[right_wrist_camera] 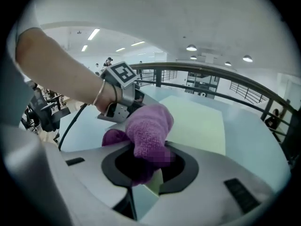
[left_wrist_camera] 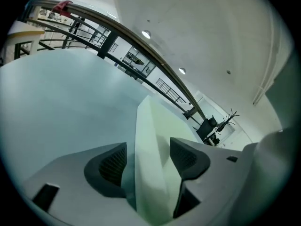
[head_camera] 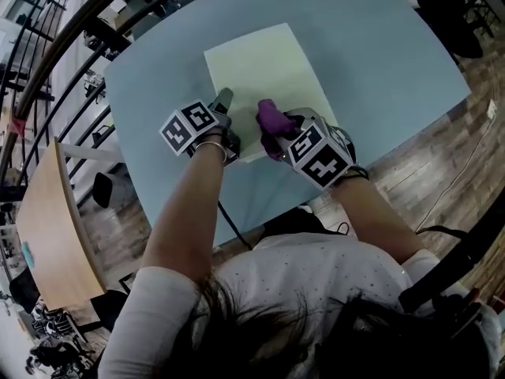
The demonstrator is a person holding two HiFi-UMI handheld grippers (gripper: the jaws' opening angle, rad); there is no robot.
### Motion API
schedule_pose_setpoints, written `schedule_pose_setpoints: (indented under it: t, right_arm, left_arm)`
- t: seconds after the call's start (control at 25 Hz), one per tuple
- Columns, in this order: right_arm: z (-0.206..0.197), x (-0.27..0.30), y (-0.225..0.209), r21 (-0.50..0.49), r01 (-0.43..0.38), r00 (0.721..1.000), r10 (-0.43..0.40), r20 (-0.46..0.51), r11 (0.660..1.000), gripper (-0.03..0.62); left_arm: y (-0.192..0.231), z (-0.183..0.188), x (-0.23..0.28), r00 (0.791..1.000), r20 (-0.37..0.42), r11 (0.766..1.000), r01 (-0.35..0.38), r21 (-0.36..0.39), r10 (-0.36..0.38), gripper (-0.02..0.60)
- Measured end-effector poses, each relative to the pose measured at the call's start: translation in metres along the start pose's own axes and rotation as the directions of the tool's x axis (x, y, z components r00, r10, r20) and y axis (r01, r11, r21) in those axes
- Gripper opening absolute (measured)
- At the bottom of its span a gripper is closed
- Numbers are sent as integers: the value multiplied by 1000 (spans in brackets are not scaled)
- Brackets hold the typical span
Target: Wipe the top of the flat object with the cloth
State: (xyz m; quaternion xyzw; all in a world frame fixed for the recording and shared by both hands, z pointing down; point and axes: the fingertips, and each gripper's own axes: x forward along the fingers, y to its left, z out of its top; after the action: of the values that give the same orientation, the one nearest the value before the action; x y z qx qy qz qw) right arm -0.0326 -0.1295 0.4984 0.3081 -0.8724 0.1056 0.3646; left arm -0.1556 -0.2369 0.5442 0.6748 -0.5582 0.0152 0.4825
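**Cloth held at the board's near edge, and the whole board lies ahead of it**

The right gripper (right_wrist_camera: pixel 148 166) has its jaws closed on the cloth (right_wrist_camera: pixel 148 131), a purple, knitted, soft lump that sticks out in front of the jaws. It is over the near edge of the board (head_camera: pixel 260 77), but I cannot tell if it touches. Just to its left, the left gripper (left_wrist_camera: pixel 148 161) has its jaws wide apart. The board's near-left edge stands between them, and the pads do not seem to press on it. From the cloth, the board runs straight ahead with its long side pointing away; it is thin, pale yellow-green and matte, and lies flat on the smooth blue table (head_camera: pixel 379 61). I judge the wipe must go forward, away from the person.
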Motion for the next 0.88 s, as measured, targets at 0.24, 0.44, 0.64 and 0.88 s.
schedule_pose_setpoints:
  t: [0.24, 0.44, 0.64, 0.88]
  right_arm:
    - [-30, -26, -39, 86, 91, 996, -89, -19, 992, 89]
    - [-55, -51, -75, 130, 172, 985, -165, -59, 976, 89]
    - [-61, -67, -96, 144, 229, 972, -218, -89, 963, 89]
    - [-113, -111, -128, 114, 376, 894, -327, -307, 920, 91]
  left_arm:
    - [-2, -3, 0, 1000, -7, 1000, 18, -7, -18, 282]
    - [-7, -3, 0, 1000, -6, 997, 30, 65, -30, 282]
    - [-13, 2, -2, 999, 5, 997, 40, 67, -41, 282]
    - [-26, -6, -14, 995, -16, 995, 103, -6, -103, 265]
